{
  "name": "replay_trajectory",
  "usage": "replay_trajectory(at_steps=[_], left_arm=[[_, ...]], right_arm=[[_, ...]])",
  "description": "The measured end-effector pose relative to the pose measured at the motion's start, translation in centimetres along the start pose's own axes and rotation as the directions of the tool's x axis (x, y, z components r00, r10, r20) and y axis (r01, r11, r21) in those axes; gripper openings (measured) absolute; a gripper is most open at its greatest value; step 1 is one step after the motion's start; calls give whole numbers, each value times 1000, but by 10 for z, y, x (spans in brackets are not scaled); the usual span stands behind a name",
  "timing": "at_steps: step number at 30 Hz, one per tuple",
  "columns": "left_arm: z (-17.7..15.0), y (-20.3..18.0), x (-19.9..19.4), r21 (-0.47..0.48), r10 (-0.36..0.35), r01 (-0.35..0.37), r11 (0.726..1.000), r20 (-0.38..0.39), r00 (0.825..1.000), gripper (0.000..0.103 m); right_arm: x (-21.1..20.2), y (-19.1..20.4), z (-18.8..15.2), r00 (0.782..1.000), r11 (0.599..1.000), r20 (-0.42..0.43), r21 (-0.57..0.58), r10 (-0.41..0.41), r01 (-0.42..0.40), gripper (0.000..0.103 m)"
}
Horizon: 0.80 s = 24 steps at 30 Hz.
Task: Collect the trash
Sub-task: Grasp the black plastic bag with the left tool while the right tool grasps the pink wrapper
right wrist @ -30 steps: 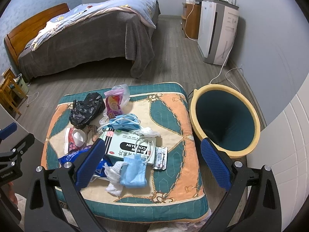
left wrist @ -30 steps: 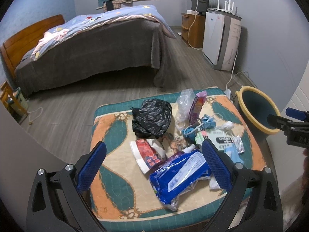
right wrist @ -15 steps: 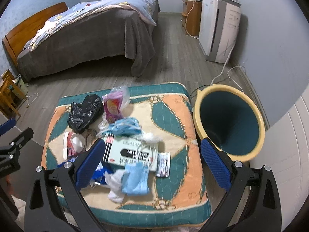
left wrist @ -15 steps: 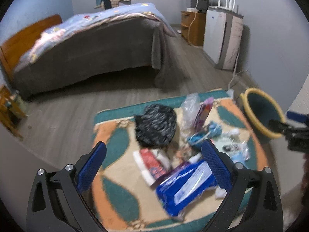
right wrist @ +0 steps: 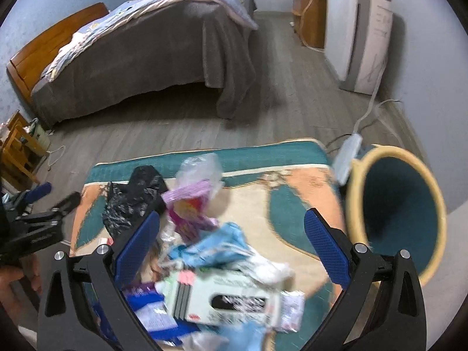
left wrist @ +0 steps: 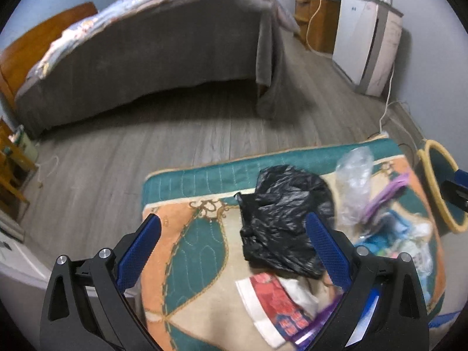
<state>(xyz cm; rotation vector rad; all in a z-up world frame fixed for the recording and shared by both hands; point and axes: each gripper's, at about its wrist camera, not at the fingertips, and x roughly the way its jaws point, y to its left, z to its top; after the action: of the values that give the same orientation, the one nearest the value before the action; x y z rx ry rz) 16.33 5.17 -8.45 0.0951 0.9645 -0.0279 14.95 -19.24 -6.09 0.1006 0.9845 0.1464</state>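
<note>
Trash lies on a patterned cushion [left wrist: 199,251]. A crumpled black plastic bag [left wrist: 280,219] sits just ahead of my open, empty left gripper [left wrist: 234,251], with a red and white wrapper [left wrist: 272,301] below it. In the right wrist view my open, empty right gripper [right wrist: 234,251] hovers over a blue face mask [right wrist: 213,248], a purple snack packet [right wrist: 190,207], a white box [right wrist: 225,301] and the black bag [right wrist: 131,201]. A yellow-rimmed bin [right wrist: 400,216] stands right of the cushion [right wrist: 286,210]. The bin [left wrist: 438,187] also shows at the right edge of the left wrist view.
A bed [right wrist: 140,58] with a grey cover fills the back of the room. A white appliance [right wrist: 356,38] and a wooden cabinet [right wrist: 310,14] stand at the right wall. A power strip [right wrist: 348,155] and cable lie beside the bin. Wooden furniture [left wrist: 11,175] stands at left.
Both grippers have moved forward and lower toward the trash pile. The black bag now sits between my left fingers' line. Both stay open.
</note>
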Motion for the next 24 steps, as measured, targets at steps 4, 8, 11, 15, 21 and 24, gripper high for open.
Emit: replay_trajectory(at_steps=[4,8,11,15,21,24], left_arm=[[-3,-1,35,30,6,-4,1000,-65,998,97],[-7,-4,64,26,-43,47,999,-122,992,95],[-11,-8,79,50,-74,84,995,-165,983,85],[-14,-12,83,51,-138,150,987,-186,973,57],[-15,-20,65,102,-144,160,982,-150,978,15],[-12,-21,47,98,-148,160,982,-119,982,7]], right_arm=[[19,15,2,999,999,-11,-10,49,-49,97],[40,26,3,998,998,-46,-28,52,-53,91],[52,27,1,996,998,-69,-38,56,-59,75],[58,23,0,991,995,-98,-17,95,-97,34],[36,27,1,995,994,-51,-64,90,-93,26],[16,19,2,994,993,-20,-42,105,-106,24]])
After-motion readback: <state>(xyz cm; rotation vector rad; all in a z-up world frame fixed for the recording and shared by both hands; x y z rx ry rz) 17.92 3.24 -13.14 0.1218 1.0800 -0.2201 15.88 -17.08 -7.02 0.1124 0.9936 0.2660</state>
